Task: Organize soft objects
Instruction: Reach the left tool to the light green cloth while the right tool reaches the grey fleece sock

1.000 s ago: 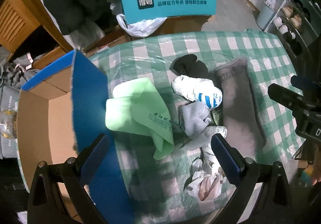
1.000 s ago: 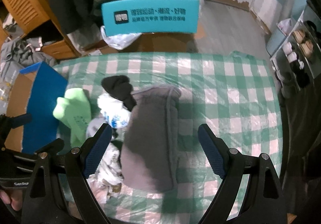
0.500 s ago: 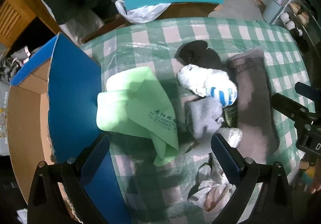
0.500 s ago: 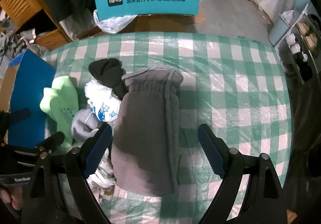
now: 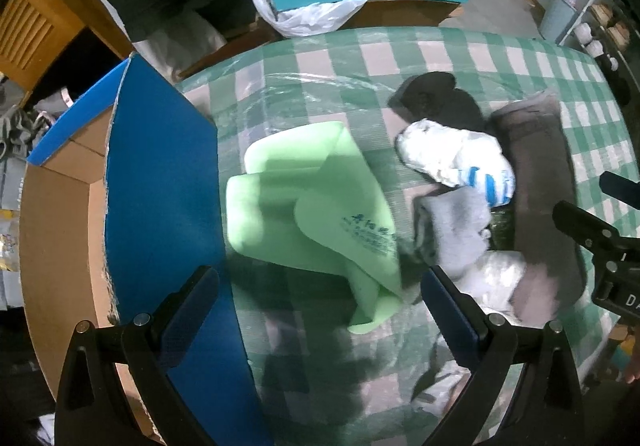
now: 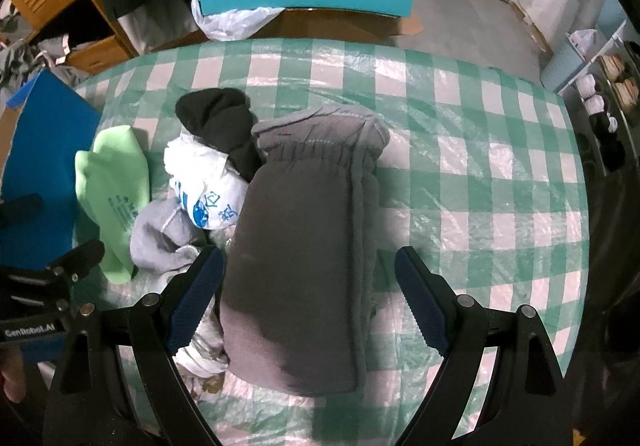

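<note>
We find both hand-held grippers, left (image 5: 320, 306) and right (image 6: 306, 286), nearer the worktop (image 6: 480, 174) than before, jaws apart, empty. Only the left view shows the box (image 5: 56, 238).

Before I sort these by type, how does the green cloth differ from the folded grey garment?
The green cloth is thin, bright and loosely crumpled, with printed text; the folded grey garment is thick, dull, neatly folded and plain. The cloth lies beside the blue box flap, the garment farther away. Both lie on the checked tablecloth.
</note>
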Demonstrator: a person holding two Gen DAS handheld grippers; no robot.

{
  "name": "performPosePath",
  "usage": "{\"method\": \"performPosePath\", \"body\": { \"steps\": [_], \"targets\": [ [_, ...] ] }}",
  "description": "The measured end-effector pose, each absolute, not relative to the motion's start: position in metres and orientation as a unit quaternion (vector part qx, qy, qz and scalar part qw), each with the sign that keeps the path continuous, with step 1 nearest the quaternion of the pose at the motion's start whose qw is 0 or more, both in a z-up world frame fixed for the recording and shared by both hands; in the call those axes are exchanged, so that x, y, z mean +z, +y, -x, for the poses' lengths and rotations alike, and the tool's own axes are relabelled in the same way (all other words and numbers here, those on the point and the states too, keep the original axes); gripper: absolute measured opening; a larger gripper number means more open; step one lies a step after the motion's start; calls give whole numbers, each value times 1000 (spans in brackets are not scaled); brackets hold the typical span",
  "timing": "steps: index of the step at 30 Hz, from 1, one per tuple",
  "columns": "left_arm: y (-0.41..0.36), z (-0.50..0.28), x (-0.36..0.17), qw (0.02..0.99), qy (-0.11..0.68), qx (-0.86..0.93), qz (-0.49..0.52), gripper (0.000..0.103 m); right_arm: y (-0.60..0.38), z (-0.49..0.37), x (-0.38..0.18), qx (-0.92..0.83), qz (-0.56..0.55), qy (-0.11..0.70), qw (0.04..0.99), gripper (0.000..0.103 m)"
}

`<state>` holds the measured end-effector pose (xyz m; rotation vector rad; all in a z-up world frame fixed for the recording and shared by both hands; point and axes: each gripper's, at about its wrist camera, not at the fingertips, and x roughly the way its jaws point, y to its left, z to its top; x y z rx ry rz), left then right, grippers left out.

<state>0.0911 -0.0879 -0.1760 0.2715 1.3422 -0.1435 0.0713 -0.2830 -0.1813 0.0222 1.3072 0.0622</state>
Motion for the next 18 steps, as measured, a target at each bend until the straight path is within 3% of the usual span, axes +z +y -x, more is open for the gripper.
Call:
{"method": "performPosePath", "body": {
  "steps": [18],
  "targets": [
    [-102, -109, -206, 760, 637, -62, -114, 102, -281, -83, -217, 6, -17, 633, 774, 86]
  ]
}}
